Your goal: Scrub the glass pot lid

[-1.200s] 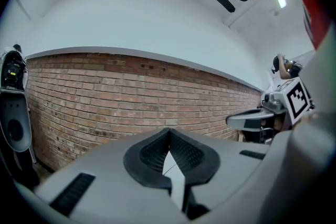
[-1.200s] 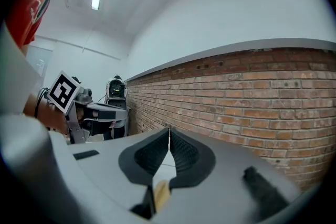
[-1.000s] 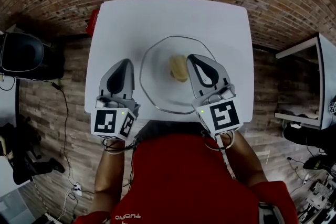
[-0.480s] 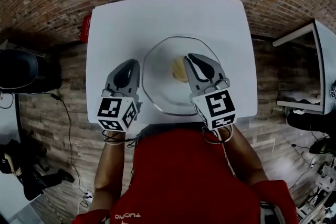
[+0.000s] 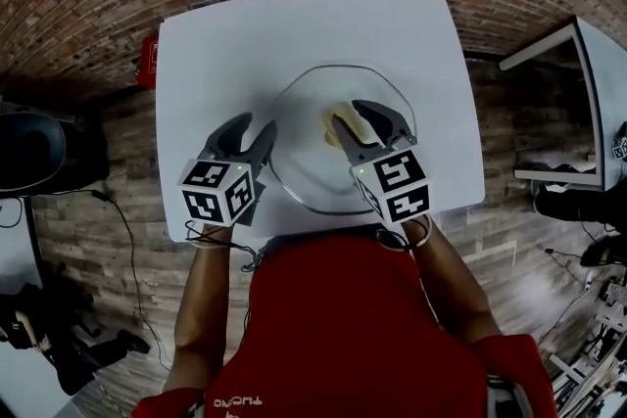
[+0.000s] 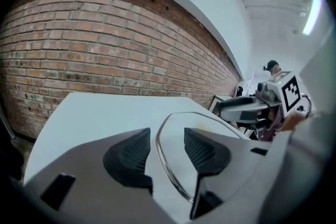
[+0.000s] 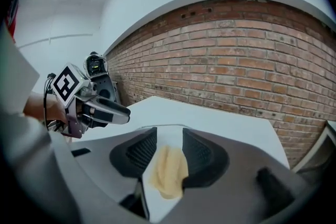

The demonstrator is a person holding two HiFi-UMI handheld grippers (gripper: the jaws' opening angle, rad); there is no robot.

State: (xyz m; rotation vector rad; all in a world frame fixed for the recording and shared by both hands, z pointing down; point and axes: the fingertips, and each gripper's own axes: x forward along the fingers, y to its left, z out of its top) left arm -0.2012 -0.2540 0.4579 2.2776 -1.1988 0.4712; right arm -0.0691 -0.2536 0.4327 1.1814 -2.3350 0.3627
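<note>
Lid [image 5: 309,152] lies flat mid-table [image 5: 294,24], w/ the sponge [image 7: 168,170] resting on the glass at about ctr. Both are within reach w/o leaning.

Your L gripper [image 5: 259,122] sits at the lid's 8 o'clock. Its jaws have just been opening and now stand wide apart. The rim [image 6: 160,162] runs btw them, one jaw outside and one over the glass. No pad is pressing yet. That looks like a set-up to pinch the edge, so the lid can't slide or spin while you scrub.

Your R gripper [image 5: 346,113] comes in from 5 o'clock, tips near lid ctr. Its jaws have also just been opening and are spread wide, w/ the sponge btw them. Whether a pad is brushing the sponge I can't tell, but there's no grip on it.

So the split is L anchors, R scrubs. Prob. next: close L on the rim first, then R on the sponge. Glass is slick, so an unanchored lid would likely skate on the table. Can't tell if a knob sits under the sponge.
</note>
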